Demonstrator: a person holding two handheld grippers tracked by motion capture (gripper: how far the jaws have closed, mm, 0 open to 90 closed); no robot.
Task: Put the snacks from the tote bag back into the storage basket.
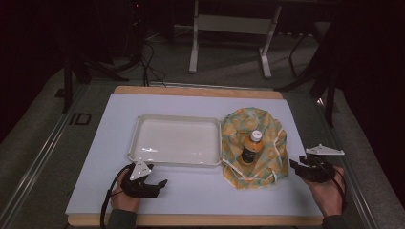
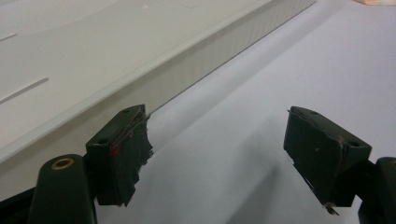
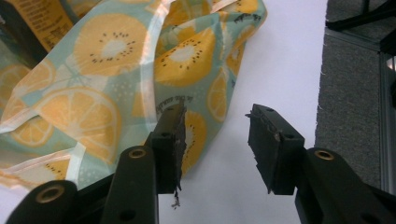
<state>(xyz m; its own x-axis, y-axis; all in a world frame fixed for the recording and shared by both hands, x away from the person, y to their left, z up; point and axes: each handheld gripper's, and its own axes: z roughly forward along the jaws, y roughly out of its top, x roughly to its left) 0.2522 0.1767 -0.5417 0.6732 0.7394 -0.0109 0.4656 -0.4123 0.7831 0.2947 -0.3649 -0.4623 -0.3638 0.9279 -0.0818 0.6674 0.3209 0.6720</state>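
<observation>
A fruit-print cloth bag lies on the white mat, right of a white tray. A bottle with a white cap and orange label stands inside the bag. My right gripper hovers just off the bag's right edge, jaws open with nothing between them; in the right gripper view the bag lies just beyond the left fingertip of the right gripper. My left gripper rests on the mat in front of the tray, open and empty. In the left gripper view the tray's wall runs just ahead of the left gripper.
The white mat covers a wooden board on a grey table. Metal stand legs and cables sit on the floor beyond the table. Grey carpet shows past the mat's right edge.
</observation>
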